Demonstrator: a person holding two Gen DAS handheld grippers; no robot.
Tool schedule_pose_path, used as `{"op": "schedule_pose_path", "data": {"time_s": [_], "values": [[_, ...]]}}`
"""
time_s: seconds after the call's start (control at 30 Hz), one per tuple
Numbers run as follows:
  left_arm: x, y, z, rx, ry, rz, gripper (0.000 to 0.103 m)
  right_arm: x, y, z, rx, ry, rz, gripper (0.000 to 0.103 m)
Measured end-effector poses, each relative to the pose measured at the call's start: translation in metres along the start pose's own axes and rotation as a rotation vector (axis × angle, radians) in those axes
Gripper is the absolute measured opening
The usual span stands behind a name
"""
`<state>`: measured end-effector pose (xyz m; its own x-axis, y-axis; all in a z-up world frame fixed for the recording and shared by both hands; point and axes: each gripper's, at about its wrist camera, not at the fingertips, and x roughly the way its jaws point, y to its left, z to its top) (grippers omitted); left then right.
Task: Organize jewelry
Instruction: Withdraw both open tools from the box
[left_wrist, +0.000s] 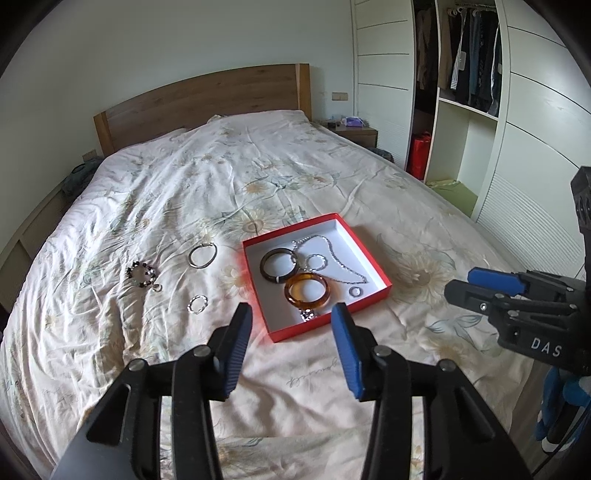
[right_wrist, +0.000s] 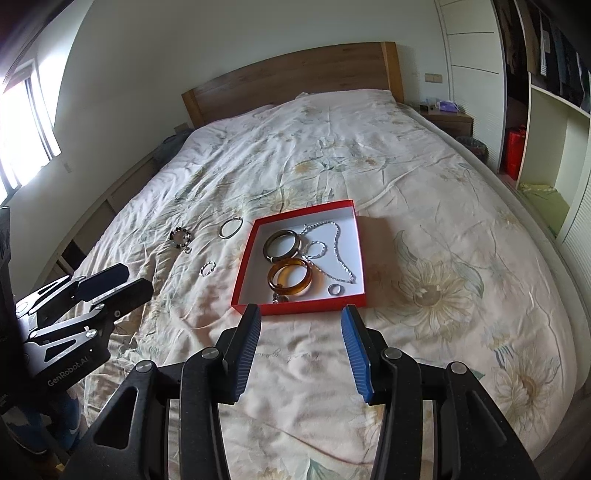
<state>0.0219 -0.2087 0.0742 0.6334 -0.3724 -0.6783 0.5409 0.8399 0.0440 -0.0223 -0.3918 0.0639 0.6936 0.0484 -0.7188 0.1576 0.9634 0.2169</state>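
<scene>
Red shallow box (left_wrist: 373, 293) on the floral bed cover (left_wrist: 147, 206), half filled, with four pieces left outside it.

Both claws hung released and empty above the near part of the bed: the left claw (left_wrist: 291, 317) wide apart, the right claw (right_wrist: 301, 319) apart too, each aimed down toward the box's near edge. Inside the box lay two bangles, one dark (left_wrist: 278, 265) and one amber (left_wrist: 306, 290), a silver chain (left_wrist: 334, 258), a small beaded loop (left_wrist: 317, 261), a plain ring (left_wrist: 355, 291) and a pendant at the near wall. Left of the box, on the cover, lay a thin silver bangle (left_wrist: 202, 255), a dark beaded bracelet (left_wrist: 142, 274), a small hoop (left_wrist: 158, 288) touching it, and a beaded ring (left_wrist: 197, 304). That ring lay nearest, ahead and left of the left claw, which looked the better placed arm.
</scene>
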Motion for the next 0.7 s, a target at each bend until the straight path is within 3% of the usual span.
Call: {"op": "schedule_pose_path", "data": {"time_s": [0.33,0.7], "values": [[-0.015,0.037,-0.016,-0.048,-0.017,0.03,0.043,0.005,0.035,-0.012,-0.022,0.03,0.013,0.052],[-0.034,0.085,-0.034,-0.125,-0.055,0.123,0.043,0.019,0.072,-0.019,-0.081,0.074,0.023,0.055]]}}
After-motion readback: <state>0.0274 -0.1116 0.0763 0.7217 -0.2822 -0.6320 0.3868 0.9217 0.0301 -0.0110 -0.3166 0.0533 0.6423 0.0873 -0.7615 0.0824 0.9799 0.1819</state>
